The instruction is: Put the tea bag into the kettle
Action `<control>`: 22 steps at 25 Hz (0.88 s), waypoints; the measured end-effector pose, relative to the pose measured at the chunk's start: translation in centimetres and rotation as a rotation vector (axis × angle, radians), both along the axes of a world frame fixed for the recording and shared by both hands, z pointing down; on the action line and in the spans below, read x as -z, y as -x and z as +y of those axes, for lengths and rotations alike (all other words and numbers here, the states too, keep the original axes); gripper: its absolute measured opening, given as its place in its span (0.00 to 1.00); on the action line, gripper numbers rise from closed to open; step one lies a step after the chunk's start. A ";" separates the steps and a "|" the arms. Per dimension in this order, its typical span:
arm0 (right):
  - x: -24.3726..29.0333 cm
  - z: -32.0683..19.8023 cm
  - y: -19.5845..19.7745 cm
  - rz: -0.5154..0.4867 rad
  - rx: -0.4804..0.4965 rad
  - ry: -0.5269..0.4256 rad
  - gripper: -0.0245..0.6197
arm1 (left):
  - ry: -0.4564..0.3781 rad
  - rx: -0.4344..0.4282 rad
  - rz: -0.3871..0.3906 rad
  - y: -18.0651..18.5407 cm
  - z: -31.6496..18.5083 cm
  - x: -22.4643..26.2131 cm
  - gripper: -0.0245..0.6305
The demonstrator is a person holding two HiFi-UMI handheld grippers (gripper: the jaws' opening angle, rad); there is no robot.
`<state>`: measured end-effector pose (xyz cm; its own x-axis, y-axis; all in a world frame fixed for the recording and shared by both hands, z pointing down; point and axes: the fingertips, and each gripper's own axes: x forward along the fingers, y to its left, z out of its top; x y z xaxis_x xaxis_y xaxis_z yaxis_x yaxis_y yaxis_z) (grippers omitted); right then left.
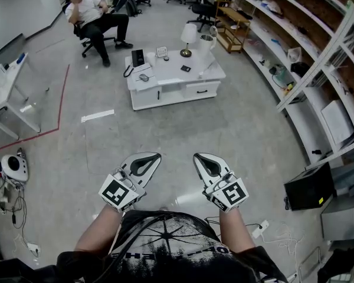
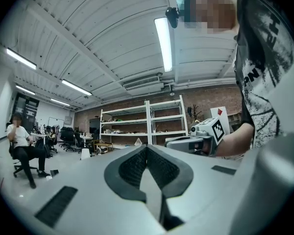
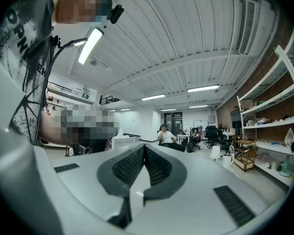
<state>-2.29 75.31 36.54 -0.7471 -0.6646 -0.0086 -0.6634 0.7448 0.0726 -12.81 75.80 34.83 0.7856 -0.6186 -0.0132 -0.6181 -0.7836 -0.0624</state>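
Note:
A low white table [image 1: 171, 90] stands far ahead across the floor. On its right end stands a white kettle [image 1: 207, 42], with a small lamp [image 1: 189, 37] beside it. A small dark flat item [image 1: 186, 68] lies nearby; it is too small to tell whether it is the tea bag. Both grippers hover over bare floor close to the person's body, far from the table. The left gripper [image 1: 147, 160] [image 2: 146, 148] is shut with nothing in it. The right gripper [image 1: 202, 160] [image 3: 144, 147] is also shut and empty. The kettle [image 3: 228, 160] shows small and distant in the right gripper view.
Long white shelves [image 1: 318, 69] run along the right wall, with a black box [image 1: 310, 186] on the floor beside them. A person sits on an office chair [image 1: 97, 19] at the back left. A white desk [image 1: 6, 96] and cables [image 1: 15, 211] are at the left.

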 end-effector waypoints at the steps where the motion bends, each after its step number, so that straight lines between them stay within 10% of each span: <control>1: 0.1 0.0 -0.2 -0.001 0.001 -0.002 0.05 | 0.000 0.003 0.001 -0.1 0.0 0.0 0.05; 22: 0.2 -0.7 -1.9 0.021 -0.020 -0.008 0.05 | 0.026 -0.007 0.019 -1.7 -1.7 -0.5 0.05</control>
<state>-0.37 74.61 36.34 -0.7338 -0.6793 0.0019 -0.6763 0.7308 0.0925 -11.13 74.07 35.34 0.7899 -0.6132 -0.0124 -0.6132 -0.7893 -0.0299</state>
